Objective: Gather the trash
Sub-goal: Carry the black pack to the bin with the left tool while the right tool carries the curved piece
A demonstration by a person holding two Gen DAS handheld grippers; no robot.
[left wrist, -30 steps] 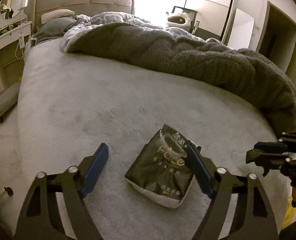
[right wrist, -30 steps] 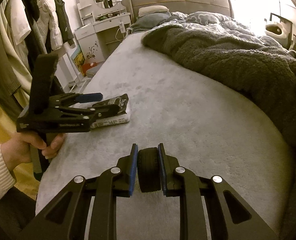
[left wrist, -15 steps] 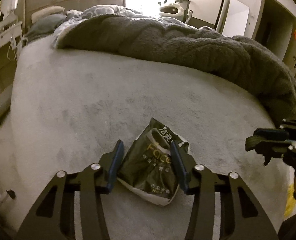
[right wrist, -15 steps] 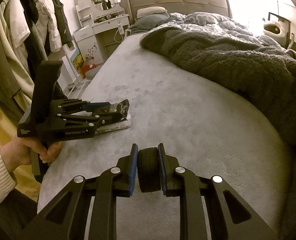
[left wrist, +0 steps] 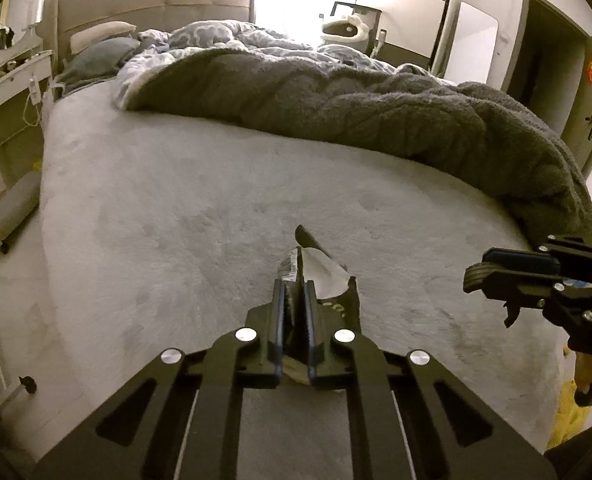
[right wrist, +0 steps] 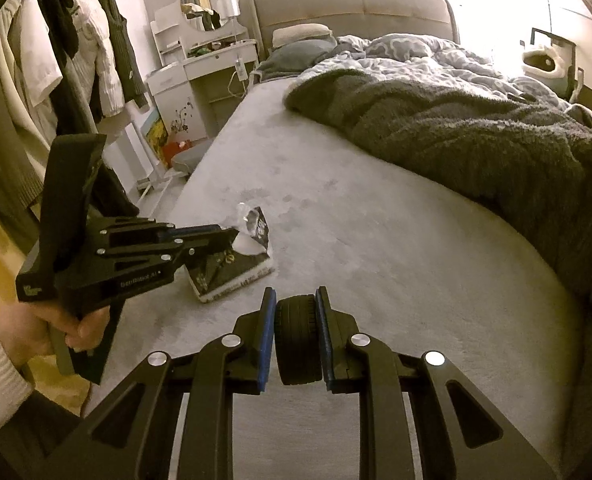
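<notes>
Bedroom risk: above the bed [left wrist: 175, 208], the left gripper [left wrist: 296, 300], just clenched on the crumpled tissue pack [right wrist: 235, 268], could lose it, while the right gripper [right wrist: 296, 336] clamps a small tyre [right wrist: 298, 344].

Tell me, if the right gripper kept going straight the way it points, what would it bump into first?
Probably the bed. The right gripper, shut on a small wheel, points down at the bare grey cover. The packet lies off to its left, the blanket farther on, though depth is uncertain.

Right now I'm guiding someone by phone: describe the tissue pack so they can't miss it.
On the grey bed, near its left edge, clear of the dark fleece blanket. The tissue pack is pinched in the left gripper: black printed wrapper, white tissue showing.
</notes>
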